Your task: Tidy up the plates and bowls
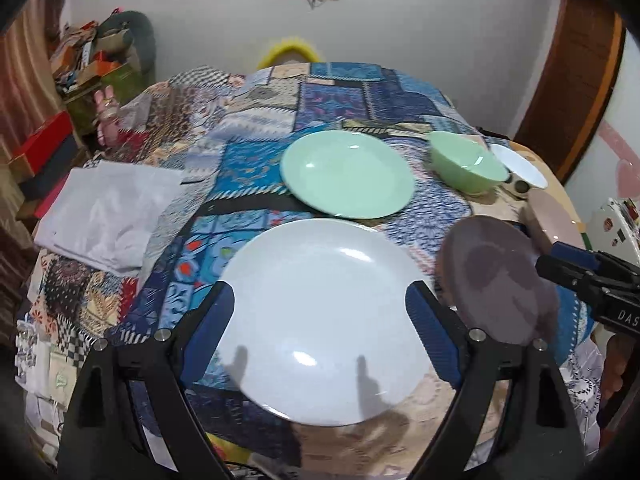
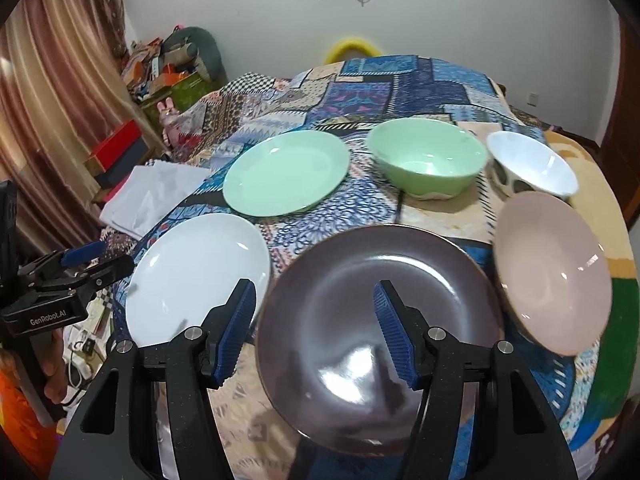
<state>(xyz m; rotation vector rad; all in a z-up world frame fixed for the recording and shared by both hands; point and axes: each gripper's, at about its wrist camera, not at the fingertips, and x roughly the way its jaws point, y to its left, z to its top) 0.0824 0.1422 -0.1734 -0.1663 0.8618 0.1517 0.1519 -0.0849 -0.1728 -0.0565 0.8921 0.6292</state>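
1. Plates and bowls lay spread out on the patchwork cloth (image 2: 360,92), none of them stacked.
2. The white plate (image 1: 320,320) sat flat under the left gripper (image 1: 320,328). Its blue fingers (image 1: 212,332) stood wide apart, one on each side, and held nothing.
3. The dark plate (image 2: 376,320) sat flat under the right gripper (image 2: 316,332). Those fingers (image 2: 394,336) were partly apart and did not press on the plate, so that hand was empty too.
4. Farther back lay the green plate (image 2: 286,172), apart from the white one.
5. The green bowl (image 2: 428,168) stood beside it, and the white bowl (image 2: 532,168) stood to the right of that.
6. The pink bowl (image 2: 552,272) leaned just beside the dark plate.
7. A folded white cloth (image 1: 108,216) lay off to the left.
8. To me, the sorting looked hardly begun. The three plates had yet to be piled together, and the three bowls had yet to be nested.
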